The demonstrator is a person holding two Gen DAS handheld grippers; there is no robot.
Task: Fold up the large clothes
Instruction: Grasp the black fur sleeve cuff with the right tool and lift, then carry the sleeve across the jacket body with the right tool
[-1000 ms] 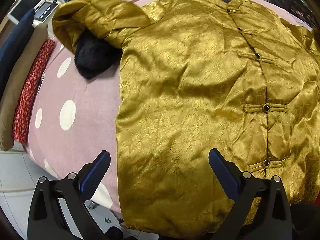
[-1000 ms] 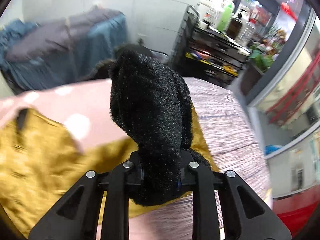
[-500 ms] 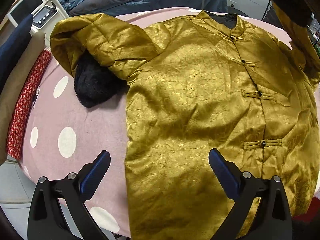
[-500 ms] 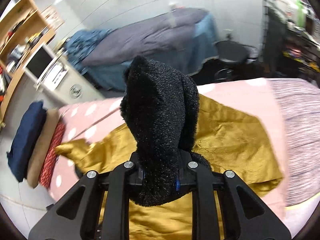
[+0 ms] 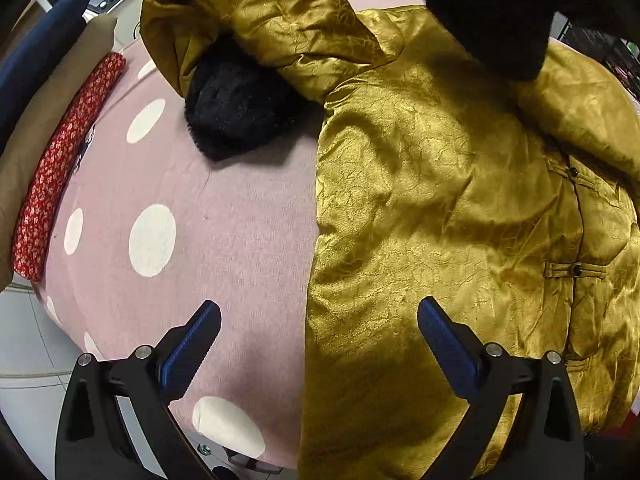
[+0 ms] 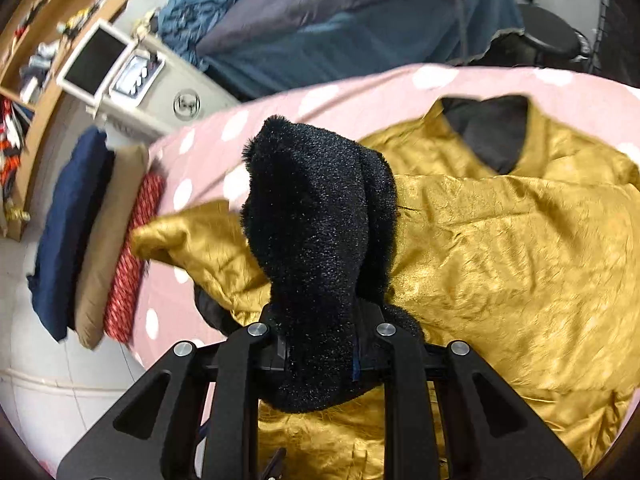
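A gold satin jacket (image 5: 440,200) with knot buttons lies front-up on a pink polka-dot table cover (image 5: 200,220). Its left sleeve is folded back, with a black fuzzy cuff (image 5: 236,108) resting on the cover. My left gripper (image 5: 318,338) is open and empty, over the jacket's lower left edge. My right gripper (image 6: 320,360) is shut on the other black fuzzy cuff (image 6: 316,240) and holds that sleeve lifted over the jacket's chest (image 6: 500,260); the cuff also shows at the top of the left wrist view (image 5: 500,12).
A stack of folded clothes, navy, tan and red-patterned (image 5: 60,152), lies at the table's left edge (image 6: 96,248). Beyond the table are a bed with blue-grey covers (image 6: 360,20), a small machine with a screen (image 6: 96,60) and a wooden shelf (image 6: 36,28).
My right gripper has swung the held sleeve leftward, over the jacket's front. My left gripper has moved left and lower, so more pink cover shows under it.
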